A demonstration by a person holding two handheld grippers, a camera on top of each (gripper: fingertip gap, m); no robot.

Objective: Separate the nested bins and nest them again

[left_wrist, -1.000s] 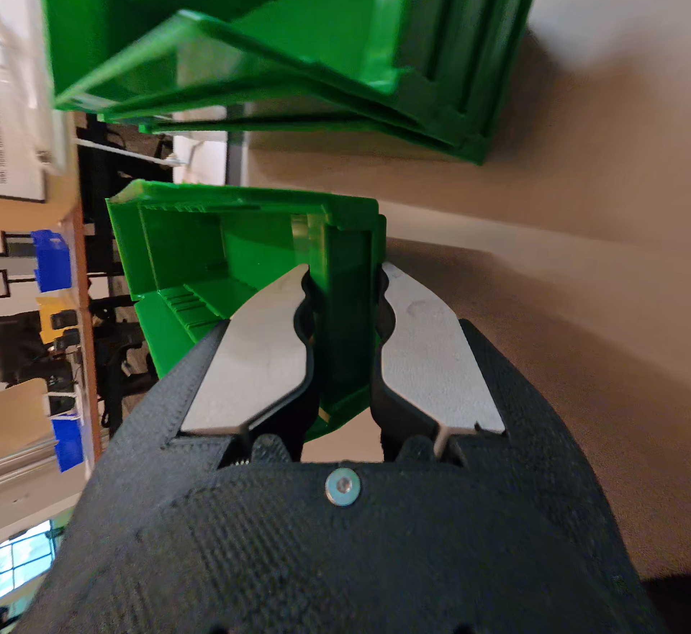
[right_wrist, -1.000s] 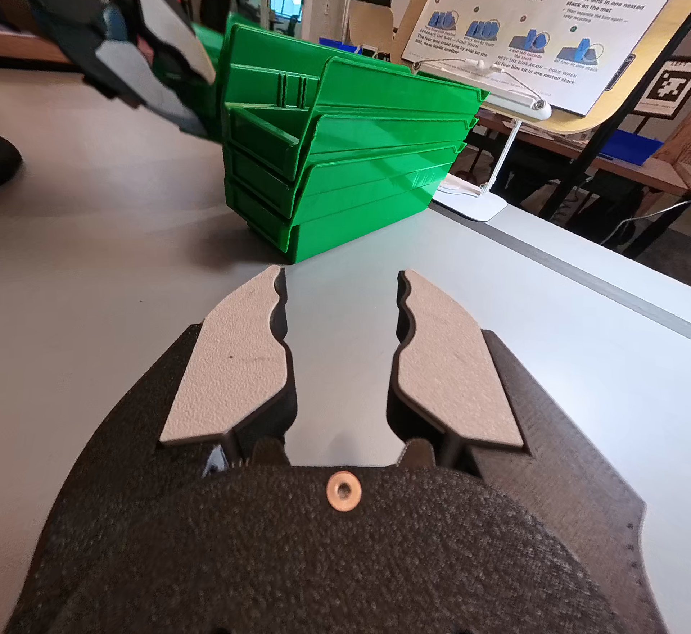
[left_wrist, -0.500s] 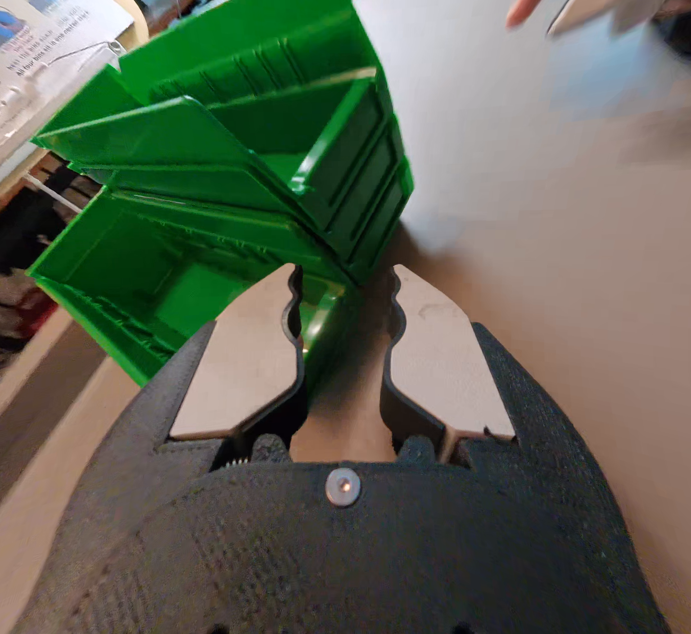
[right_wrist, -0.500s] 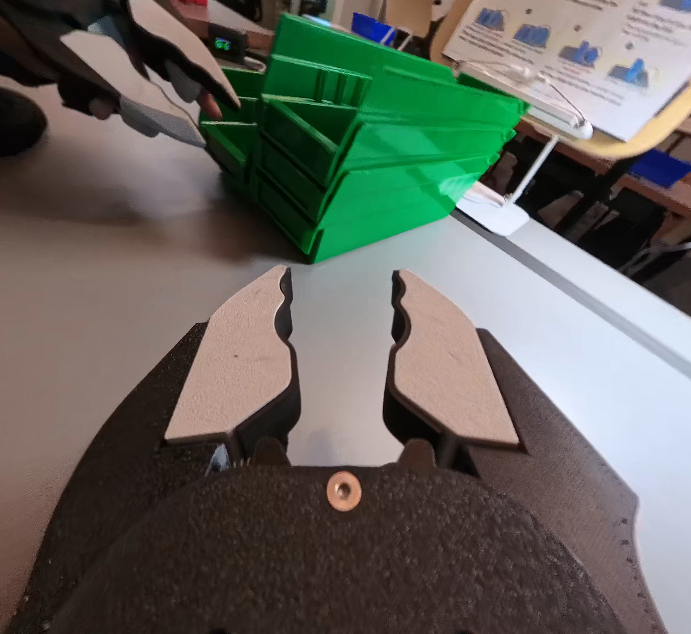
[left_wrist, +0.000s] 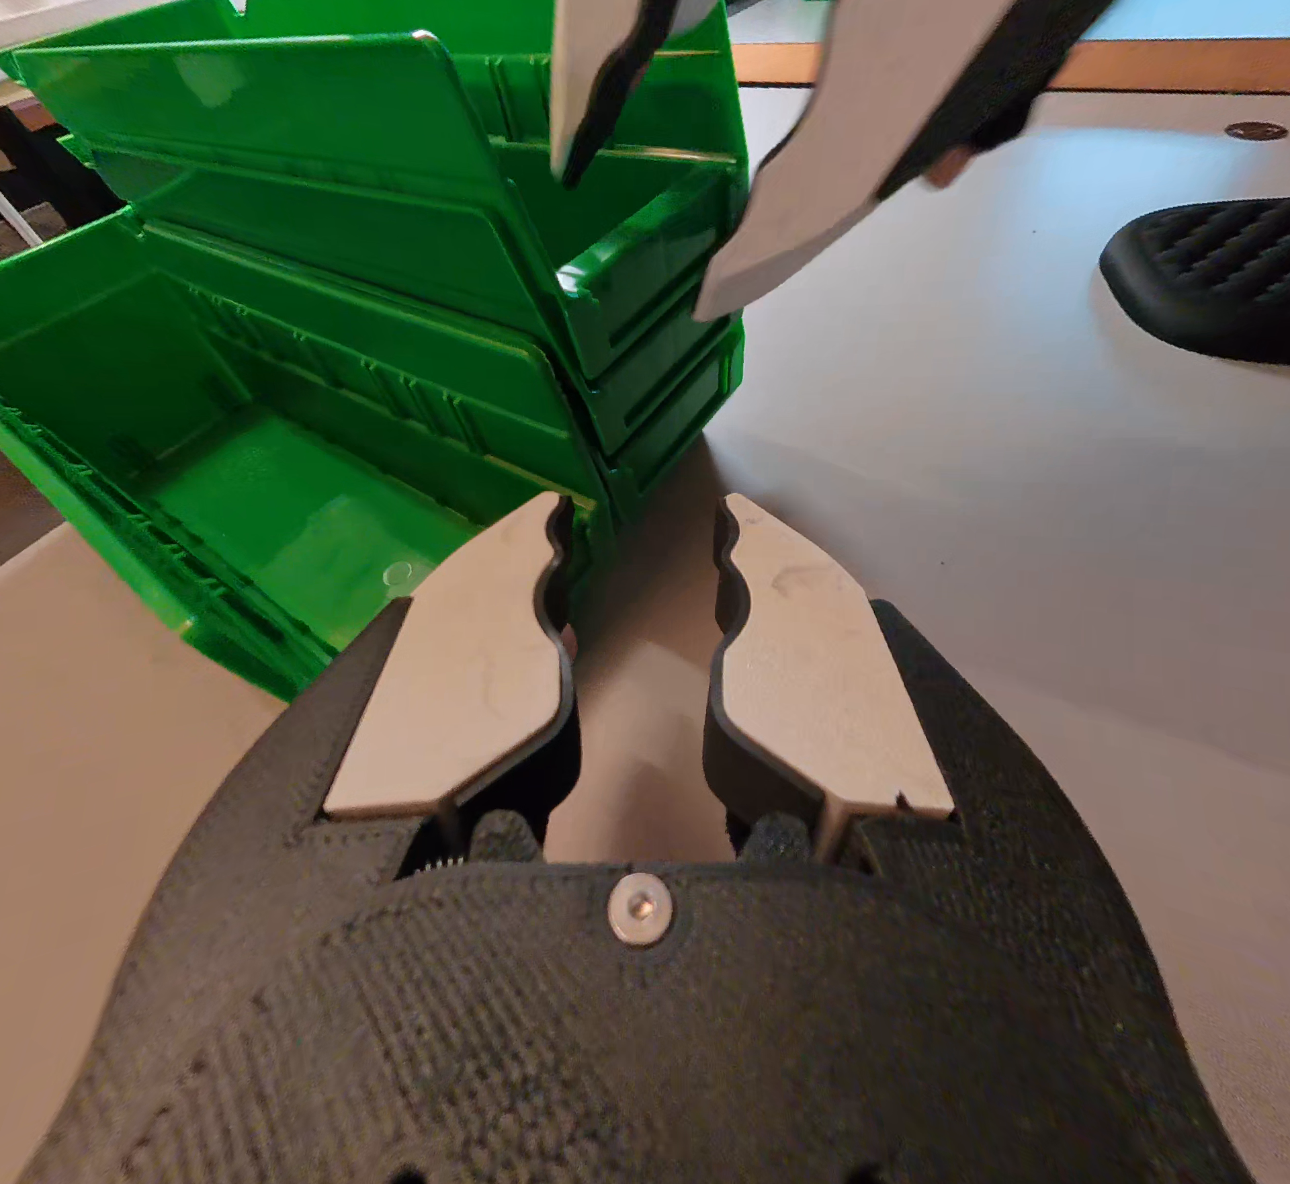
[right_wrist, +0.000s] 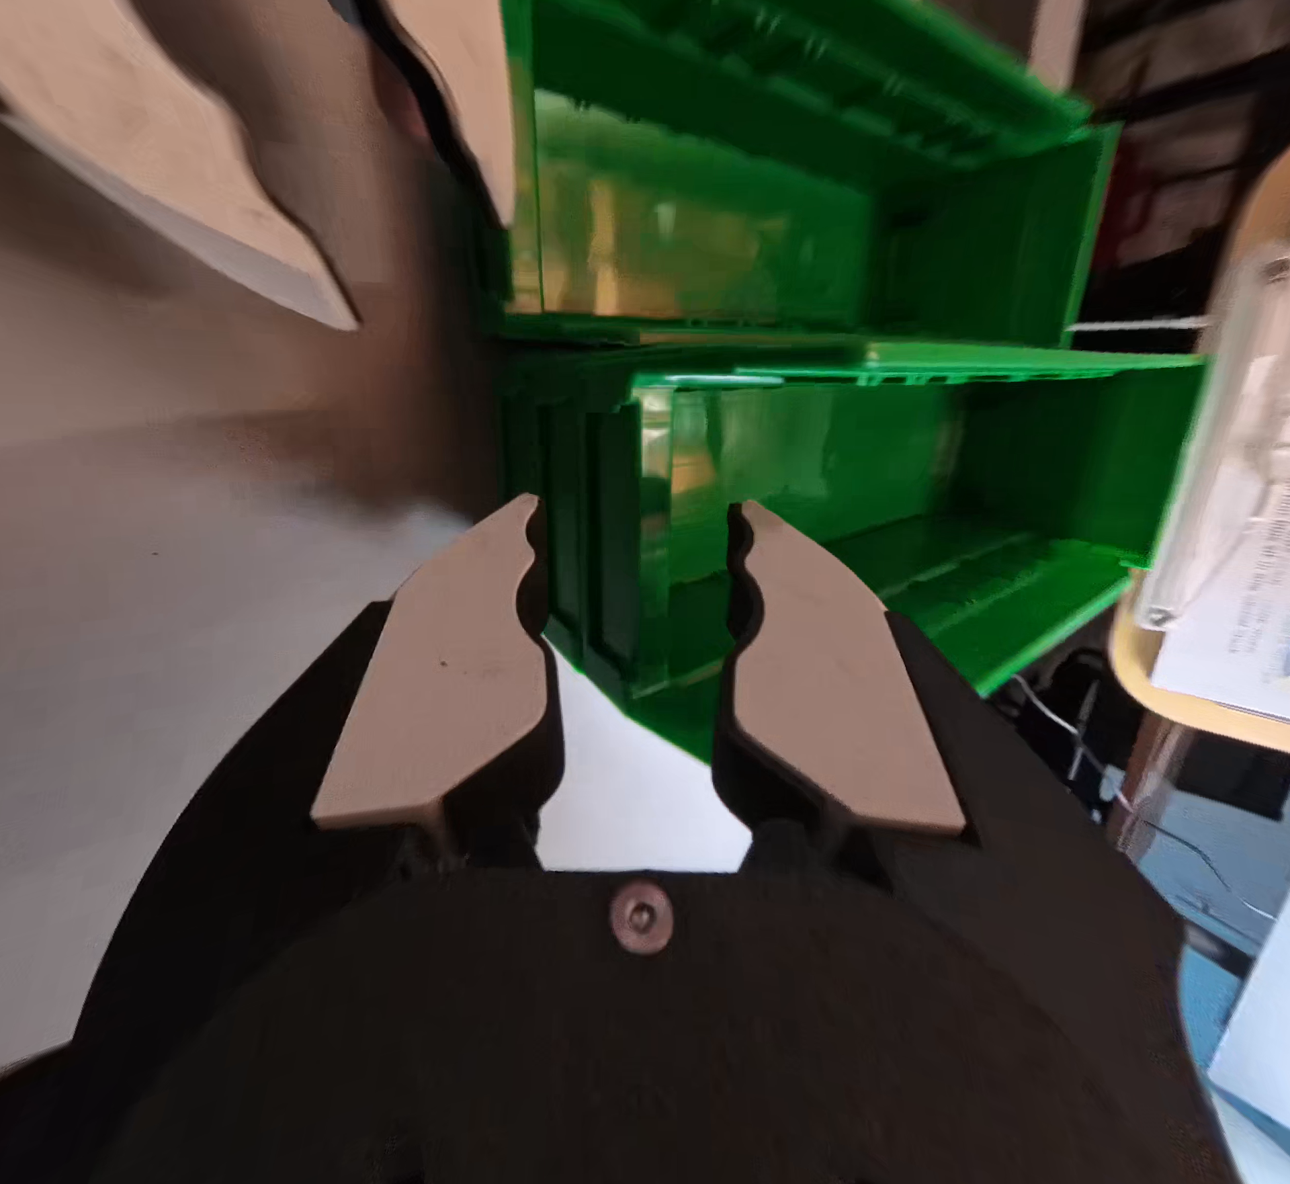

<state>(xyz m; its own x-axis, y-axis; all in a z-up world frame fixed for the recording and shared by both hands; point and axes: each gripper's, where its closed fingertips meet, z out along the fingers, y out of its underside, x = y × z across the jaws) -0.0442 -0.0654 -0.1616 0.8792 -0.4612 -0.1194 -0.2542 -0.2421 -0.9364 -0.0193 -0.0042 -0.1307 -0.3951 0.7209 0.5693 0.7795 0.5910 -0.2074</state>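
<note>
Beige table (left_wrist: 977, 522): beside our nested green stack (left_wrist: 391, 187), one loose bin (left_wrist: 230, 494); right gripper (right_wrist: 632, 508), jaws parted, straddles its top bin's front lip; left gripper (left_wrist: 635, 508) empty, parted, lower.

I see glossy bright green plastic bins (left_wrist: 391, 229), the same green on my single low bin (left_wrist: 230, 487). My grippers carry pale grey finger plates (left_wrist: 461, 683) on textured black printed bodies. The tabletop (left_wrist: 977, 487) reads beige-grey.

We see the right wrist view smeared by blur; the green bins (right_wrist: 803, 452) lose detail, their far ends cropped.
</note>
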